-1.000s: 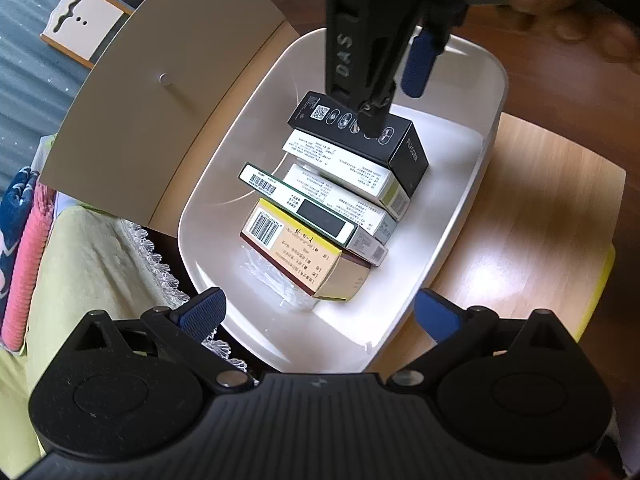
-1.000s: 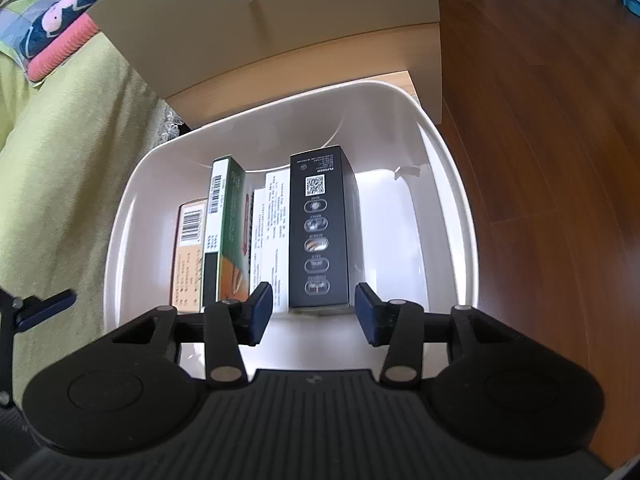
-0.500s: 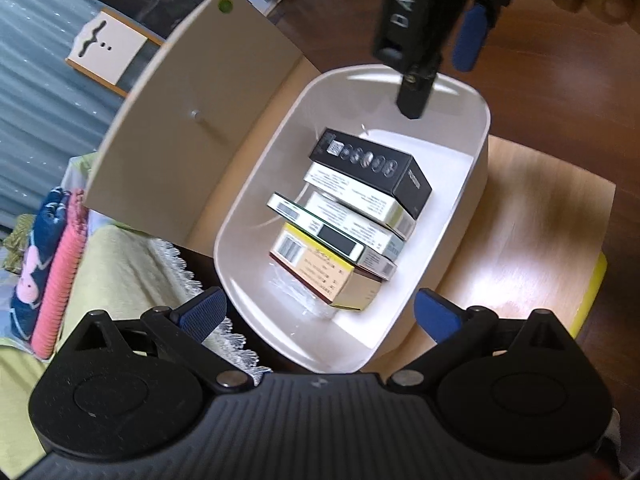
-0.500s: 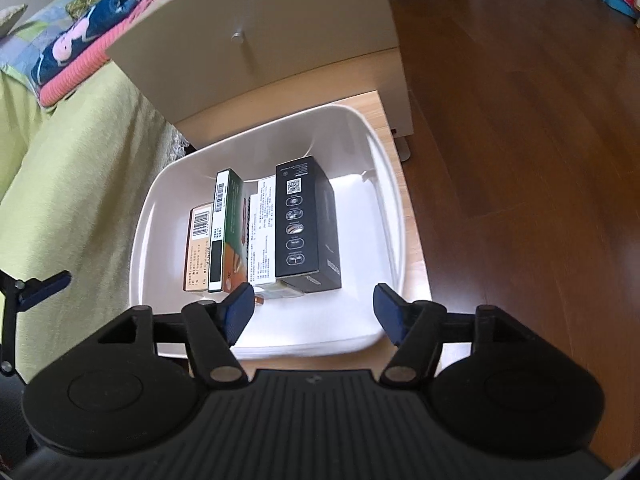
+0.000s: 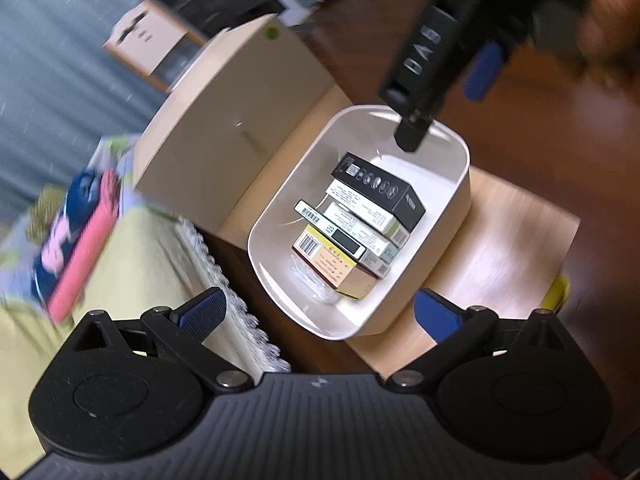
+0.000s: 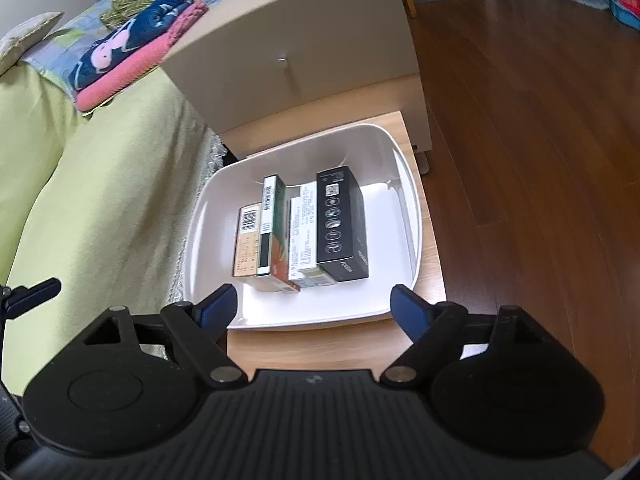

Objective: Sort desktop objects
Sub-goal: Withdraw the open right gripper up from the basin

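A white bin (image 6: 416, 216) sits on a small wooden table (image 6: 340, 344). Several boxes stand side by side on edge in it: a black box (image 6: 340, 220), a white box (image 6: 302, 232), a green box (image 6: 272, 224) and a tan box (image 6: 248, 240). My right gripper (image 6: 314, 307) is open and empty, held above the bin's near rim. My left gripper (image 5: 320, 314) is also open and empty, high over the bin (image 5: 466, 168). In the left wrist view, the right gripper (image 5: 448, 104) hangs above the bin's far end, clear of the black box (image 5: 376, 188).
A beige nightstand (image 6: 296, 48) with a drawer knob stands just behind the table. A bed with a green cover (image 6: 100, 184) and folded clothes (image 6: 140, 52) lies to the left. Wood floor (image 6: 540, 160) spreads to the right.
Both grippers have drawn back and up from the bin. The right gripper's fingers, close beside the black box a second ago, have opened wider and left it standing in the bin.
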Demonstrator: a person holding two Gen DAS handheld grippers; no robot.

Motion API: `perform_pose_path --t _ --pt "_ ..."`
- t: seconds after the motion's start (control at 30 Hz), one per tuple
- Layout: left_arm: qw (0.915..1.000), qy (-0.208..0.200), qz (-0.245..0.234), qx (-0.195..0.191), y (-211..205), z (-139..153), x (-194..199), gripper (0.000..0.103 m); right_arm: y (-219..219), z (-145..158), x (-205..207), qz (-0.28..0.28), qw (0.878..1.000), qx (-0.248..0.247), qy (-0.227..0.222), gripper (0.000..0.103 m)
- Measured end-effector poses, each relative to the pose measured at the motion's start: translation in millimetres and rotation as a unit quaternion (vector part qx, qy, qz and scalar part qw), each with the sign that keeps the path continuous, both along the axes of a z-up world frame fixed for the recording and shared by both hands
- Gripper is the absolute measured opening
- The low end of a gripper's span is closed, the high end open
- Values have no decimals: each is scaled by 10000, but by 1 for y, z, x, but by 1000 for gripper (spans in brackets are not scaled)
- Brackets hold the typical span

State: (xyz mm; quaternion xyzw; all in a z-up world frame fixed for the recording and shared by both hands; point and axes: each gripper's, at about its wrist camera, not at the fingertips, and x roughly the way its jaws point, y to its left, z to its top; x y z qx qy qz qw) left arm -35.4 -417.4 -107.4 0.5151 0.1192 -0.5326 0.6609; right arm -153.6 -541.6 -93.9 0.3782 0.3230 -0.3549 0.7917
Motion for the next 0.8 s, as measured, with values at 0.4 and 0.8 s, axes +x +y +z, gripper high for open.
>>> perform_pose_path --t 0.4,0.8 --pt "9699 1745 1604 -559 63 40 19 101 43 30 3 328 9966 -348 678 102" --pt "9500 1950 2336 -703 81 39 26 101 59 34 5 451 9924 -495 1036 102"
